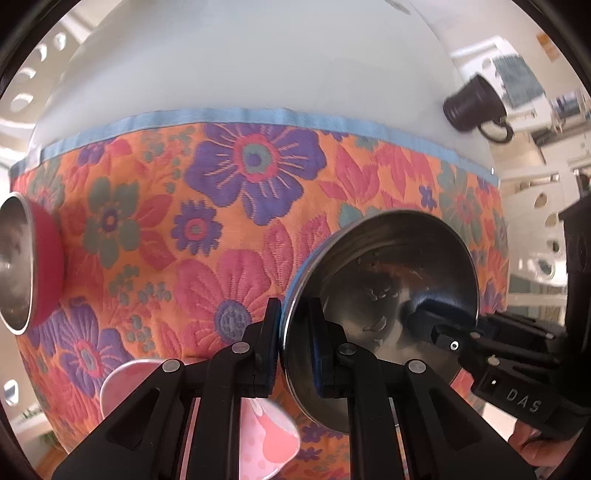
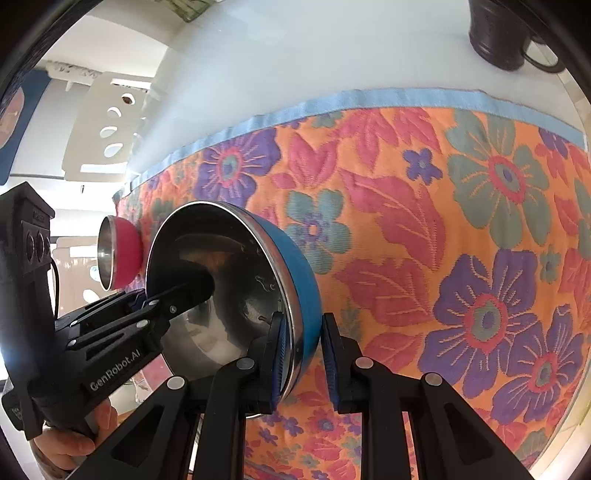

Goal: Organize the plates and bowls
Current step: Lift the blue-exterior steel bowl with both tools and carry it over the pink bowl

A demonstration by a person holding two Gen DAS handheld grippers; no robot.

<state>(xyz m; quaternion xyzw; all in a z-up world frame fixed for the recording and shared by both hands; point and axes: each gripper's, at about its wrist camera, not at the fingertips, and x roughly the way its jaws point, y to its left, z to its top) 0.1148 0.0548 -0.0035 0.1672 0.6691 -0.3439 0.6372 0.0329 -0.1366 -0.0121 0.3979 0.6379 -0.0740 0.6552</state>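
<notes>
We see the white table [image 1: 240, 55] half covered by a quilted floral cloth [image 1: 177, 229] with a blue hem, broad open cloth at 3 o'clock in the right wrist view. The blue steel-lined bowl [image 2: 299, 273] stands on the cloth. Our left gripper [image 1: 295, 347] pinches its rim nearly closed; our right gripper [image 2: 302, 363] straddles the opposite rim, slightly open. The red bowl [image 2: 123, 254] sits at 9 o'clock, a pink paper cup [image 1: 258, 435] at 6, a dark mug [image 1: 471, 105] at 1.

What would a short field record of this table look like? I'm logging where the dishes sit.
blue bowl: over floral mat, both grippers at its rim
left gripper: straddles rim, grip unclear
right gripper: straddles rim, small gap at outer pad
red bowl: on mat, apart from blue bowl
dark mug: on white table beyond mat
</notes>
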